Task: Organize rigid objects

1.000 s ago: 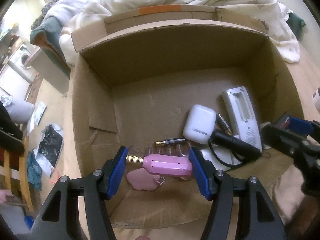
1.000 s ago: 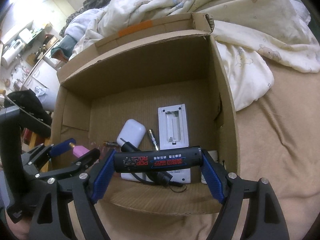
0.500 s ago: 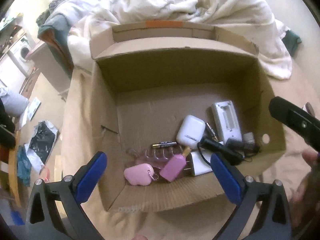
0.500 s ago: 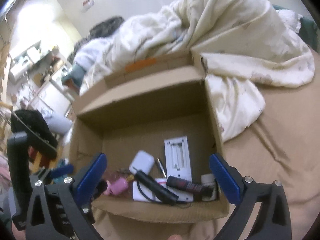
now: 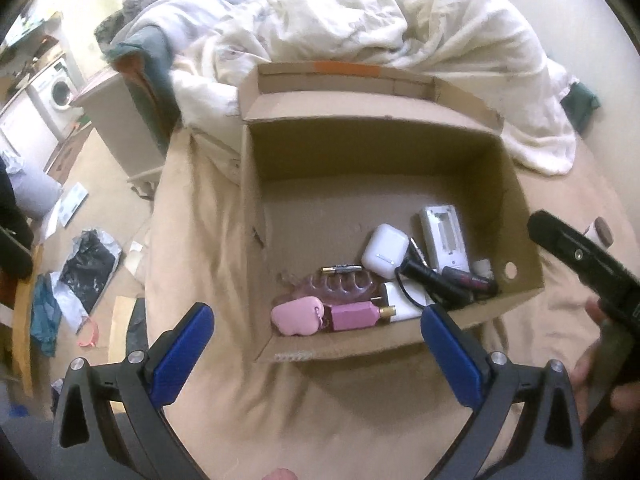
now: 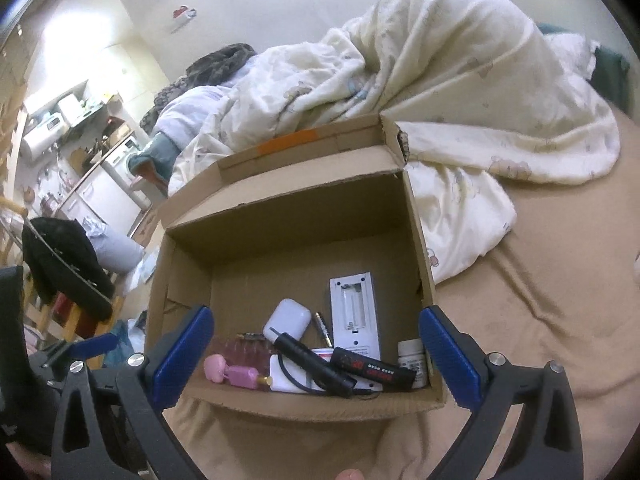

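Note:
An open cardboard box sits on the tan bedsheet. At its near end lie a pink bottle with a gold cap, a pink pebble-shaped case, a white earbud case, a white remote with its battery bay bare, a black corded torch and a black tube with red print. My left gripper hangs open and empty above the box's near edge. My right gripper is open and empty too, above the same edge.
A rumpled cream duvet lies behind and right of the box. Left of the bed are a white cabinet, a washing machine and litter on the floor. Bare sheet stretches to the right.
Both grippers opened and let go: the pink bottle and the black tube now lie in the box. Both grippers rose and drew back, so the box looks smaller.

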Motion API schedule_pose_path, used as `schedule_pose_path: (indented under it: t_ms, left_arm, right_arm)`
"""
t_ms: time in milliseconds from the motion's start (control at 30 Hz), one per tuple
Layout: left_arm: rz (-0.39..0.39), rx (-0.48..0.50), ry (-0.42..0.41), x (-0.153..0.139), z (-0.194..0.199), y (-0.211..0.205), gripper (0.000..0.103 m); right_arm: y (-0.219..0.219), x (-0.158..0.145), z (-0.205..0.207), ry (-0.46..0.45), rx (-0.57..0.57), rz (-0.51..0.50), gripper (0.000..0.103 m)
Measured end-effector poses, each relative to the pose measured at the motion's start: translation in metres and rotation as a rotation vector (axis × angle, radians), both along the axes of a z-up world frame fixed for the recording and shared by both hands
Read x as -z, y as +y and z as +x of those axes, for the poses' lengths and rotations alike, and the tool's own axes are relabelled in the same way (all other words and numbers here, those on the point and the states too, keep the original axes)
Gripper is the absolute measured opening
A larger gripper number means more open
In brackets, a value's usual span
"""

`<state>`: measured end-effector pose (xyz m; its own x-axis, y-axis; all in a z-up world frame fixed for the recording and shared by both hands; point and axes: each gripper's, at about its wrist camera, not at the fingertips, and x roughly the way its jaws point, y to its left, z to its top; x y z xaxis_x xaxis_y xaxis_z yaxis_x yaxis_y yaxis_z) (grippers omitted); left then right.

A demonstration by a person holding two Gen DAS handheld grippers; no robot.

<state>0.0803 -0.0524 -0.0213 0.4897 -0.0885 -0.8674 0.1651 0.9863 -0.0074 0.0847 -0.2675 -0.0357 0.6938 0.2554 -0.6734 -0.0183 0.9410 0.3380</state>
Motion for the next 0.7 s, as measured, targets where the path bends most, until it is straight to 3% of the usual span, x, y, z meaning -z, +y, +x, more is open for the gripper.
schedule_pose_path:
  t_ms: [233, 367, 633, 700]
  left_arm:
    - [-0.012, -0.042, -0.093, -0.033, -0.021, 0.022, 0.103]
    - [-0.065, -0.056, -0.12, -0.045, -0.042, 0.036, 0.103]
    - [0.013, -0.091, -0.263, -0.053, -0.064, 0.038, 0.103]
    - [-0.002, -0.098, -0.287, -0.052, -0.063, 0.04, 0.103]
  right_arm:
    - [0.001, -0.026, -0.031, -0.036, -0.02, 0.015, 0.103]
    - [0.001, -0.035, -0.056, -0.037, -0.006, -0.03, 0.103]
    - [-0.008, -0.028, -0.087, -0.113, 0.101, -0.031, 0.103]
    - [-0.005, -0.028, -0.085, -0.122, 0.119, -0.05, 0.103]
